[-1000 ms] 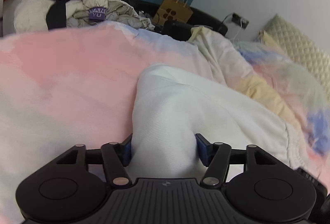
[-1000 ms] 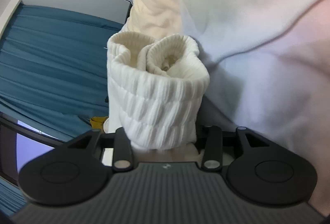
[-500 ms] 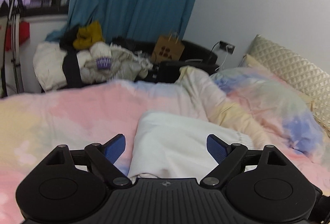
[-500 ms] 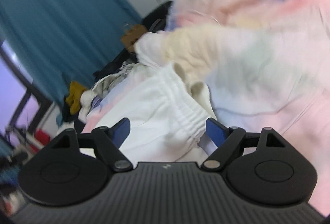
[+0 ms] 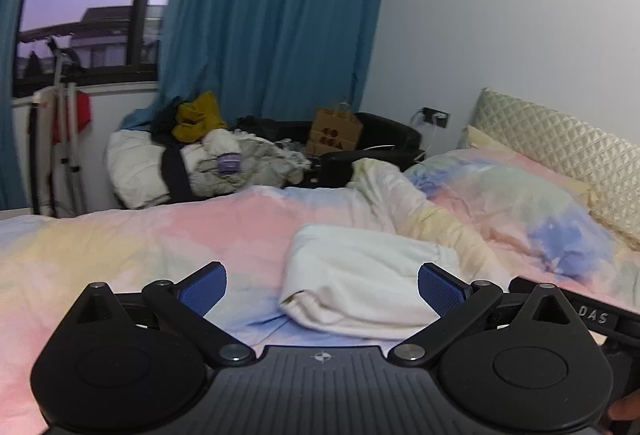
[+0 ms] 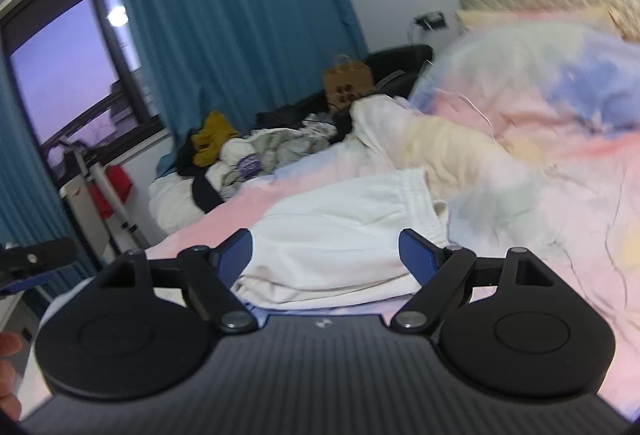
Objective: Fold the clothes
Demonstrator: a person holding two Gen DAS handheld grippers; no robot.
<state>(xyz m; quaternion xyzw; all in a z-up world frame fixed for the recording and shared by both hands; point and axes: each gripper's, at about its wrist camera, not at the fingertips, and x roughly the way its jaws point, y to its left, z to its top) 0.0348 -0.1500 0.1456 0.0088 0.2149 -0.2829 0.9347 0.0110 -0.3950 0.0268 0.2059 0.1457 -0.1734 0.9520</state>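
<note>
A folded white garment lies on the pastel bed cover, just ahead of my left gripper. Its blue pads stand wide apart above the cover; the jaws are opening and grip nothing. In the right wrist view the same white garment shows its elastic waistband at the right end. My right gripper hangs open just short of the garment, its pads clear of the cloth. A piece of the left gripper shows at the left edge of that view.
A heap of unfolded clothes sits beyond the bed's far side, below the teal curtain. A brown paper bag stands by a black chair. The bunched duvet and quilted headboard fill the right.
Both grippers let go of the white garment, opened wide, and pulled back and up from the bed. The right gripper rolled back toward level. The garment now lies folded on the cover.
</note>
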